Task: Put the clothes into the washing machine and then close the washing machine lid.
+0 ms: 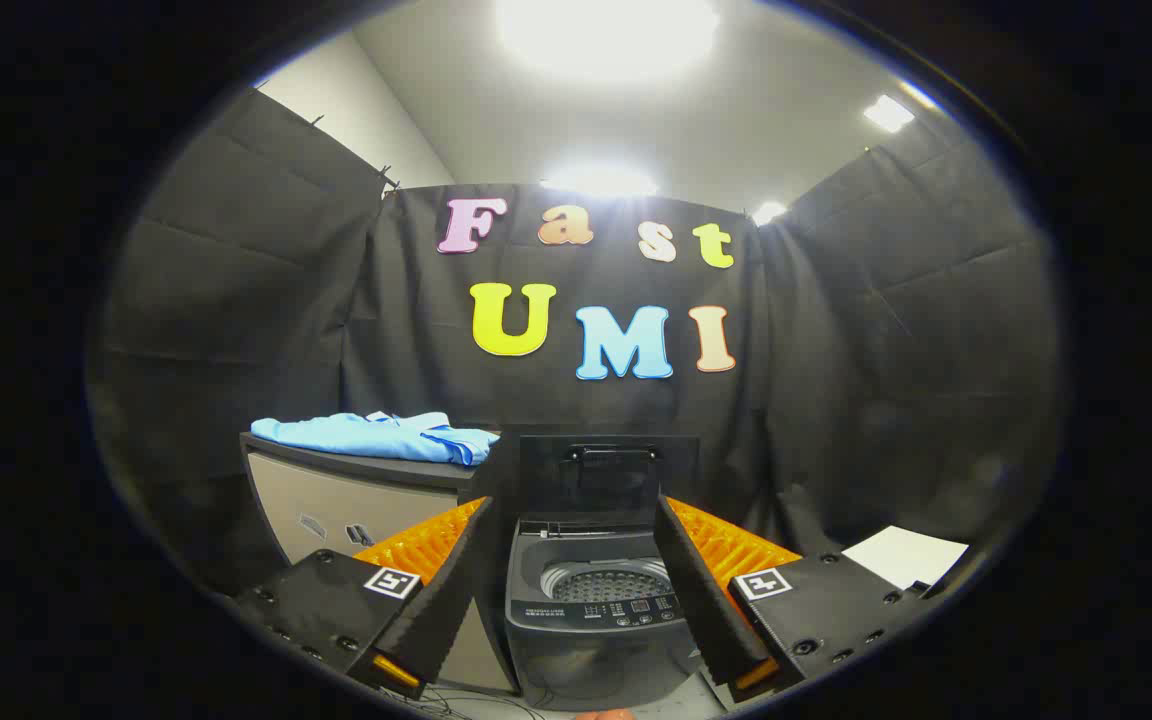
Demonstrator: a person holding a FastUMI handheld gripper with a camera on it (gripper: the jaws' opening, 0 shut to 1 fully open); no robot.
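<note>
gripper view: hand-held gripper (576, 590) wide, one washer (596, 610)

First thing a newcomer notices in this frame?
The blue clothes heaped on the cabinet, beyond the fingers and beside the washer. Then the washer straight ahead, seen between the fingers, lid raised and drum exposed. The gripper is open, holding nothing.

Beyond the spread, empty fingers (466, 560), the washer (596, 620) looks smooth grey plastic, its drum (608, 583) perforated shiny metal. Left, soft blue cloth (376, 437) lies creased on a matt cabinet (356, 510).
</note>
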